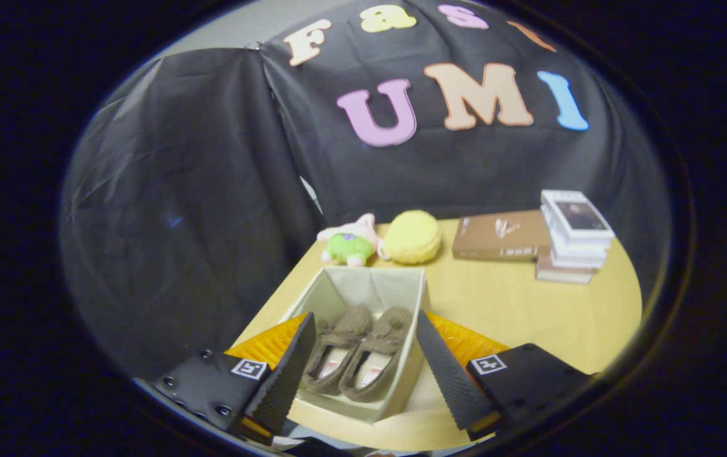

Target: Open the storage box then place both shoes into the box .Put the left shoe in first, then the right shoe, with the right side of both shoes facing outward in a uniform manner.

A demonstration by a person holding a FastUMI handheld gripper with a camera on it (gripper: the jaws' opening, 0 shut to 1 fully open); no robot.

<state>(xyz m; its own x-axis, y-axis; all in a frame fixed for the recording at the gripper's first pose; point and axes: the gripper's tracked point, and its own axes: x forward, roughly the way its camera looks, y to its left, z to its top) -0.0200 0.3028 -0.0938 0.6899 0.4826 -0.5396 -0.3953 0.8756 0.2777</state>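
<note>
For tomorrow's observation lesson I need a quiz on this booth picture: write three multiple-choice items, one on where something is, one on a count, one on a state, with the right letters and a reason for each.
1. Where is the round yellow plush cushion?
A. Inside the box
B. On the wooden table, beyond the box, beside the pink and green plush toy
C. On top of the books

2. How many brown fuzzy slippers lie in the open beige fabric storage box?
A. One
B. Two
C. Three

3. How does the gripper stand?
A. Open, fingers apart on either side of the box
B. Shut on a slipper
C. Shut on the brown book

Answers: 1 B, the cushion sits past the box's far wall, next to the toy. 2 B, a pair lies side by side. 3 A, a wide gap separates the fingers and nothing is pressed between them.
</note>
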